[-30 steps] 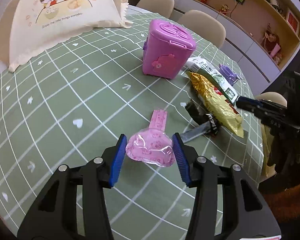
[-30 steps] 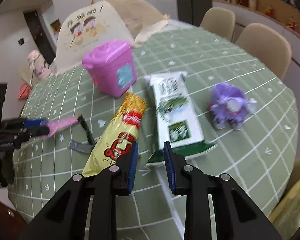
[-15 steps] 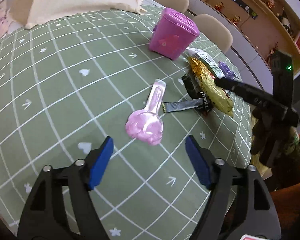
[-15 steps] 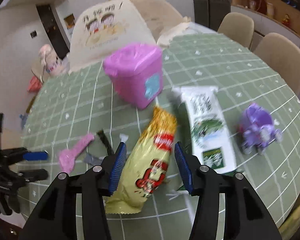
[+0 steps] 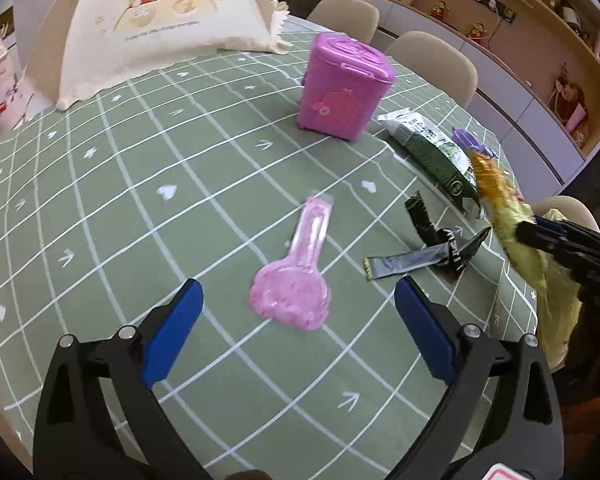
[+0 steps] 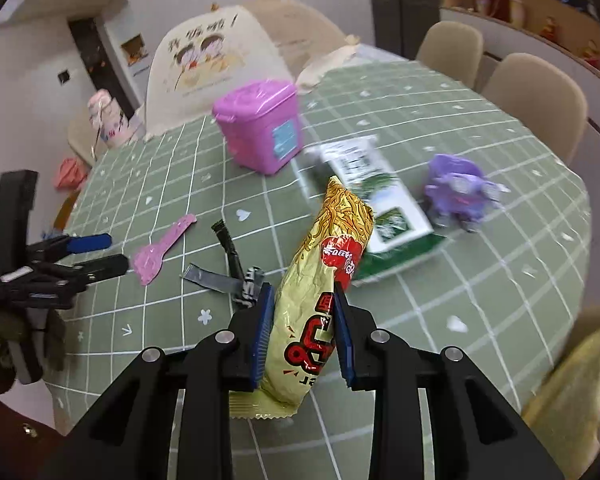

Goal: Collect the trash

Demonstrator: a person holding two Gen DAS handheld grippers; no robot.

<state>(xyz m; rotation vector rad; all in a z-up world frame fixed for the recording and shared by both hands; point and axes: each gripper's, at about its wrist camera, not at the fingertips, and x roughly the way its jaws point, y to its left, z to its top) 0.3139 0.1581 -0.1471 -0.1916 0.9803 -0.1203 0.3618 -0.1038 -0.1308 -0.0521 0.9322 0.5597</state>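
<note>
My right gripper [image 6: 303, 334] is shut on the gold snack bag [image 6: 324, 276] and holds it lifted, tilted above the table; it also shows in the left wrist view [image 5: 500, 204]. My left gripper [image 5: 298, 330] is open wide and empty, just short of the pink spoon-shaped wrapper [image 5: 294, 284], which lies flat on the green tablecloth [image 5: 140, 184]. The pink toy trash bin [image 5: 342, 88] stands upright with its lid shut, seen too in the right wrist view [image 6: 260, 124]. A green-and-white packet [image 6: 376, 200] and black wrapper strips [image 5: 424, 246] lie on the cloth.
A purple toy [image 6: 458, 190] sits near the table's right side. A cream mesh food cover [image 5: 172, 16] stands at the back. Beige chairs [image 6: 536, 92] ring the far edge. A yellow bag [image 5: 556, 304] hangs off the table's near right edge.
My right gripper closed on the gold snack bag and lifted it off the table. My left gripper opened, let go of the pink wrapper and pulled back from it.
</note>
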